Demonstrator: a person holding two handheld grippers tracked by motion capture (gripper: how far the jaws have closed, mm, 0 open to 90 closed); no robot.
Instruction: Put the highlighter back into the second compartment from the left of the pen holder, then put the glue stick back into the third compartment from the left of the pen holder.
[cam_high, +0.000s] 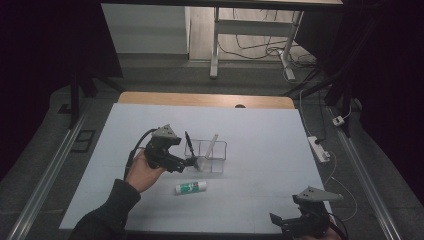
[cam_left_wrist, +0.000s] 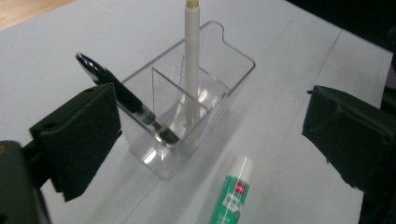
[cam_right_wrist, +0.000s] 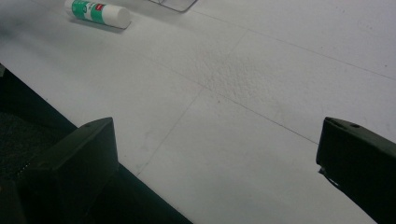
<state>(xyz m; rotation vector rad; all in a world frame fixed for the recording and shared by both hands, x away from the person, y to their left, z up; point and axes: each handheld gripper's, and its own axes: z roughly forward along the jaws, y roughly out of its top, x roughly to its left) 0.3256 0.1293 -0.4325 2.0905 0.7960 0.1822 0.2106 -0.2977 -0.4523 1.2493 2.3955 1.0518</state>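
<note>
The work in hand looks like tidying stationery into the clear holder (cam_left_wrist: 187, 112), which stands near the middle of the white counter (cam_high: 260, 200). A black pen (cam_left_wrist: 128, 100) already leans in its near compartment and a white pen (cam_left_wrist: 191, 70) stands almost upright in a farther one. The left tool (cam_high: 189, 161) hovers just beside the holder with its jaws spread wide and nothing between the pads, the black pen's upper end passing close by one jaw. The glue stick (cam_high: 190, 187) lies flat on the counter just in front of the holder, apart from it. It should be light, rigid and smooth-sided, so it may roll or slip if pinched off-centre; a grip across the middle of the green barrel, jaws square to its length, seems safest, and the white cap end might pull loose, though the view is too dim to be sure. The holder is thin plastic and light, likely to skid or tip if nudged. The right tool (cam_high: 300, 220) rests at the near edge of the counter, jaws open and empty.
</note>
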